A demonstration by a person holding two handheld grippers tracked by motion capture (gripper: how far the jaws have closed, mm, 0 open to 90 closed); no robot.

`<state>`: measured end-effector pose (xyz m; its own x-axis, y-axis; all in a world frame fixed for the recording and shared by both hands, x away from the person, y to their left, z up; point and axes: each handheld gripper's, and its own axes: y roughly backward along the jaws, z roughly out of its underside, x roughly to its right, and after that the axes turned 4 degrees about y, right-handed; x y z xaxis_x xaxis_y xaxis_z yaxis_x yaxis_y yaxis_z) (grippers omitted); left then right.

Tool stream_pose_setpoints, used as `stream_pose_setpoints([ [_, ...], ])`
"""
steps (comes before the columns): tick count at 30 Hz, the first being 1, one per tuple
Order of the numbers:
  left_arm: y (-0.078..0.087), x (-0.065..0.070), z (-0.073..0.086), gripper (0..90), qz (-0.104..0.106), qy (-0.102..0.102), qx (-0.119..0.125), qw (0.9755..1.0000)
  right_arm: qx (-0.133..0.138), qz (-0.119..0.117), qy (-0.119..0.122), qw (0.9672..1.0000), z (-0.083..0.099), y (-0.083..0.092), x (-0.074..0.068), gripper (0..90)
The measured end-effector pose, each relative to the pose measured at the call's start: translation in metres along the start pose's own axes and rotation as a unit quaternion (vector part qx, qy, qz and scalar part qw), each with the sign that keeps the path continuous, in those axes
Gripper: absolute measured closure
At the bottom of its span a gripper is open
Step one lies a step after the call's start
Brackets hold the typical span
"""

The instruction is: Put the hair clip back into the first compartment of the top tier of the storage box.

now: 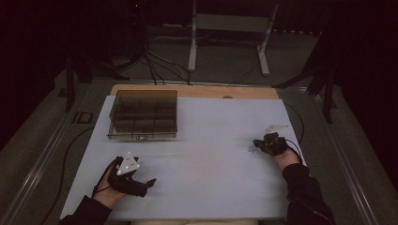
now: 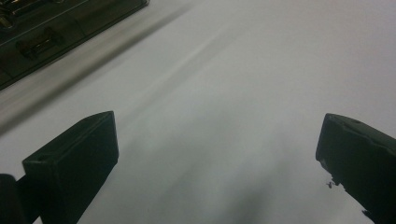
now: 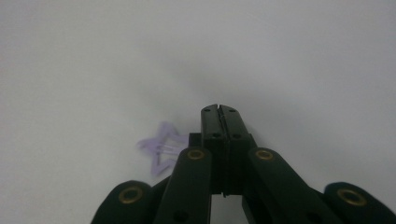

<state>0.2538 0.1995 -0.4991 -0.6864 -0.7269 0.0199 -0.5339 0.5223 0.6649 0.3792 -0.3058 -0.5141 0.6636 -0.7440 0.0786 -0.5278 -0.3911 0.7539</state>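
I see my right gripper (image 3: 219,110) closed, empty beside the purple star clip (image 3: 160,147) near the table's (image 1: 211,178) right edge; I judge 1 regrasp is next; my left gripper (image 2: 217,154) stands open

The table (image 1: 211,159) has a smooth, matt white top over a wooden edge, the box (image 1: 143,115) is glossy see-through smoky plastic, the star clip (image 3: 161,147) is thin lilac plastic-coated wire, and the right gripper (image 3: 219,112) is matt black plastic with brass-coloured rivets.

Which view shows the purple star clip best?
Right gripper view: the purple star clip lies on the white table, its outline clear beside the shut right tool. High view gives a faint purple speck by that tool.
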Motion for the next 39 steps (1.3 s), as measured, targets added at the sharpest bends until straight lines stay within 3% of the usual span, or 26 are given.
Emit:
stream_pose_setpoints([
  [3,0.000,0.000,0.000,0.0,0.000,0.001,0.000,1.0000,-0.005,-0.003,0.000,1.0000,0.000,-0.001,-0.001,90.0],
  [7,0.000,0.000,0.000,0.0,-0.001,0.001,0.001,1.0000,0.009,-0.018,0.001,0.9998,-0.002,0.001,-0.005,90.0],
  [11,0.000,0.000,0.000,0.0,0.000,0.001,0.001,1.0000,0.021,-0.040,0.002,0.9990,-0.004,0.004,-0.015,64.4],
  [13,0.000,0.000,0.000,0.0,0.000,0.001,0.000,1.0000,0.019,-0.041,0.003,0.9990,-0.003,0.002,-0.019,56.7],
  [16,0.000,0.000,0.000,0.0,-0.001,-0.001,-0.001,1.0000,0.015,-0.035,0.017,0.9991,0.002,-0.005,-0.021,58.0],
  [23,0.000,0.001,0.001,0.0,0.000,0.000,-0.001,1.0000,0.034,-0.025,0.000,0.9991,0.009,-0.005,-0.020,72.4],
  [29,-0.001,0.001,0.001,0.0,0.000,-0.002,-0.003,1.0000,0.020,-0.011,0.021,0.9995,0.004,-0.005,-0.024,73.0],
  [39,-0.001,0.000,0.001,0.0,0.001,0.001,-0.001,1.0000,0.016,-0.016,0.031,0.9993,-0.003,-0.002,-0.026,73.0],
])
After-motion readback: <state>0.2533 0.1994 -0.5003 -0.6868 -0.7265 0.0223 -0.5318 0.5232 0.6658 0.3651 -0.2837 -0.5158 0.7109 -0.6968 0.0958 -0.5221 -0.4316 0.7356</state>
